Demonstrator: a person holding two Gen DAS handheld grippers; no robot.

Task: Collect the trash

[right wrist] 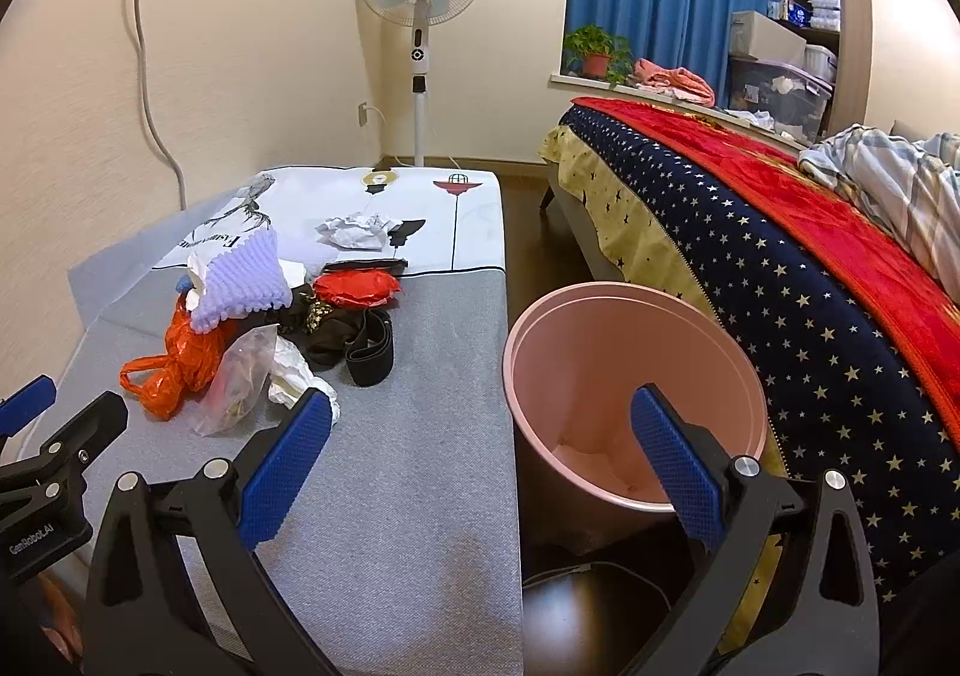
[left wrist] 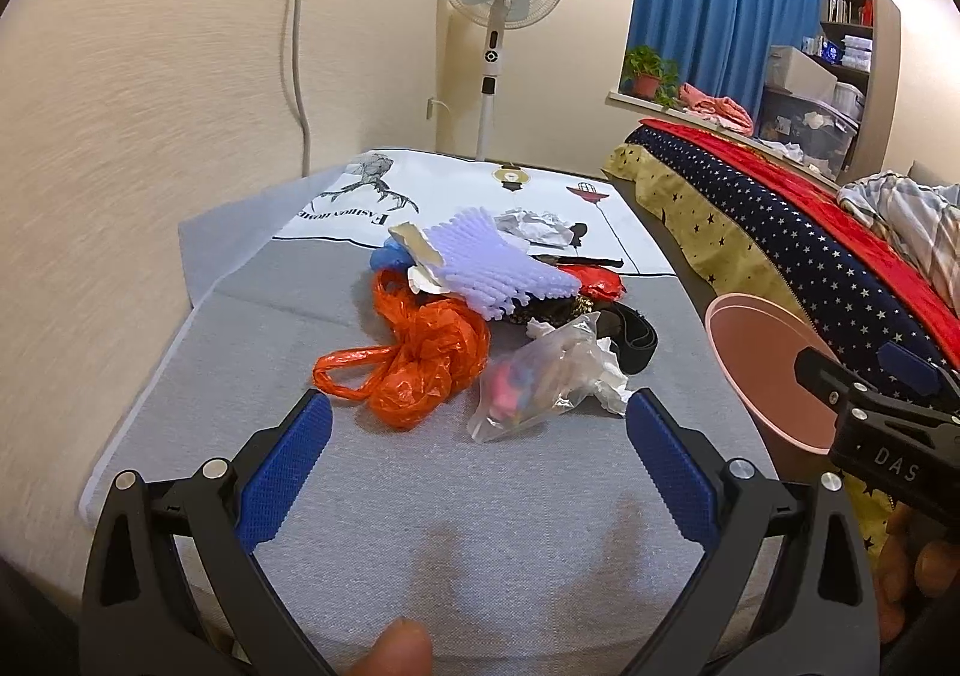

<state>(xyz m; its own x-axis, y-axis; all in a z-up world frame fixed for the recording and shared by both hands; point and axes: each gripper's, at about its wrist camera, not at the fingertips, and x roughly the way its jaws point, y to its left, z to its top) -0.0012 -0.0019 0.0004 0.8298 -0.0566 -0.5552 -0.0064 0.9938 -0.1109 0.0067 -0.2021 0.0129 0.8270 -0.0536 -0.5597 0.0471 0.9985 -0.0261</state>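
Observation:
A heap of trash lies on the grey table (left wrist: pixel 420 472): an orange plastic bag (left wrist: pixel 414 364), a clear bag with coloured scraps (left wrist: pixel 534 382), lilac foam netting (left wrist: pixel 498 262), crumpled white paper (left wrist: pixel 540 226), a red wrapper (left wrist: pixel 594 280) and a black band (left wrist: pixel 636 337). My left gripper (left wrist: pixel 480 418) hangs open just short of the orange bag and clear bag, holding nothing. My right gripper (right wrist: pixel 480 418) is open over the gap between the table edge and the pink bin (right wrist: pixel 630 370), which holds a little white paper at the bottom.
A bed with a starred cover and red blanket (right wrist: pixel 780 268) stands right of the bin. A standing fan (right wrist: pixel 420 4) is behind the table (right wrist: pixel 420 436). The wall runs along the table's left side. The right gripper's tool shows at the right (left wrist: pixel 888 424).

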